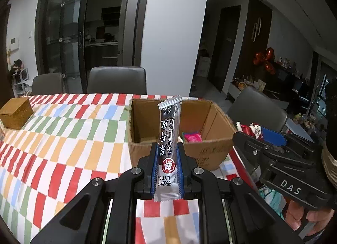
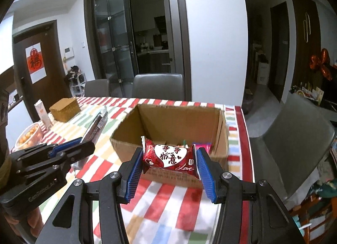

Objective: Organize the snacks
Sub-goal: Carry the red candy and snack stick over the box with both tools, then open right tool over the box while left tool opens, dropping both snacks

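My left gripper (image 1: 167,149) is shut on a long black-and-white snack stick (image 1: 169,130), held upright in front of the open cardboard box (image 1: 219,151). A pink packet (image 1: 192,138) lies inside the box. My right gripper (image 2: 169,155) is shut on a red heart-print snack packet (image 2: 170,157), held just before the near wall of the cardboard box (image 2: 126,141). The left gripper also shows in the right wrist view (image 2: 83,141) at left with the stick (image 2: 97,126). The right gripper shows in the left wrist view (image 1: 256,133) at right of the box.
A checkered tablecloth (image 1: 63,134) covers the table. A woven brown box (image 1: 15,113) sits at far left; it also shows in the right wrist view (image 2: 65,106), beside a carton (image 2: 43,112) and a bowl of oranges (image 2: 28,136). Grey chairs (image 1: 117,80) stand behind; another chair (image 2: 294,138) is at right.
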